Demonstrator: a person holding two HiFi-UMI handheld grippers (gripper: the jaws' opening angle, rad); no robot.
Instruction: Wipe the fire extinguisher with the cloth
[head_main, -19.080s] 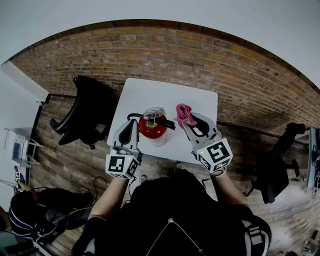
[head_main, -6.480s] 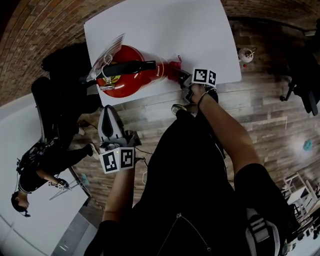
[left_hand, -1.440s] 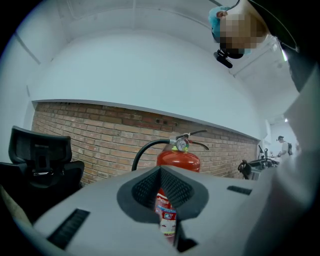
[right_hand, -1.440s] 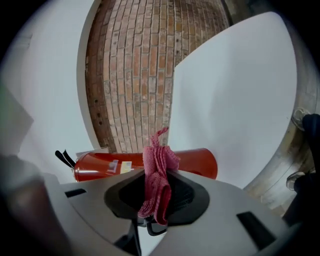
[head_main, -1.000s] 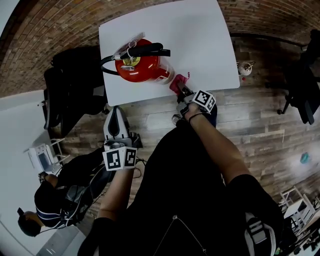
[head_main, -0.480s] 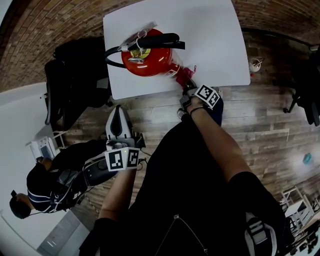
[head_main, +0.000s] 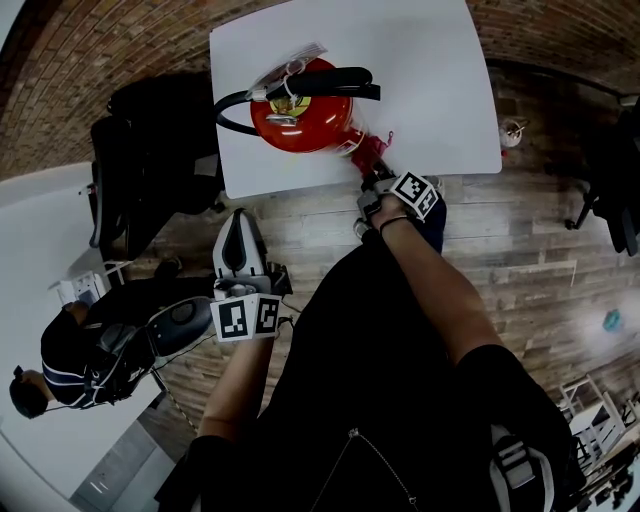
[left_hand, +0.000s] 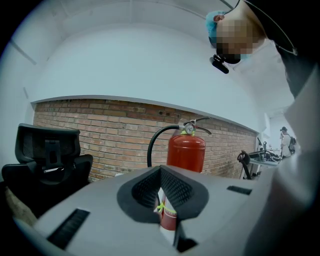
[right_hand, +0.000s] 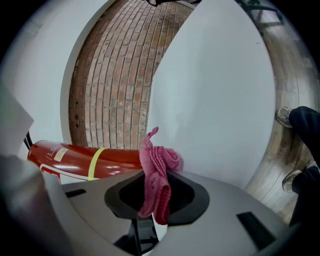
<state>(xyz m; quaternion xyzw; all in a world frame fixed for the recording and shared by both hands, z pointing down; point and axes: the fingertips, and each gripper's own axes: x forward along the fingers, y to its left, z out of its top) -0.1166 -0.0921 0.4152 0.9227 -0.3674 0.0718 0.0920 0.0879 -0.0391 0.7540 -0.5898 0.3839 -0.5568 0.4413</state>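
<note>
Fire extinguisher (head_main: 300, 118) on white table (head_main: 430, 80), pink cloth (head_main: 366, 148) clamped in right claw (head_main: 373, 166)

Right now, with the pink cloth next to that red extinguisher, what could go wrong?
The fire extinguisher stands near the table edge, and the left gripper isn't steadying it, so a push from the right gripper might tip it. The cloth looks pinched by one fold and could slip.
</note>
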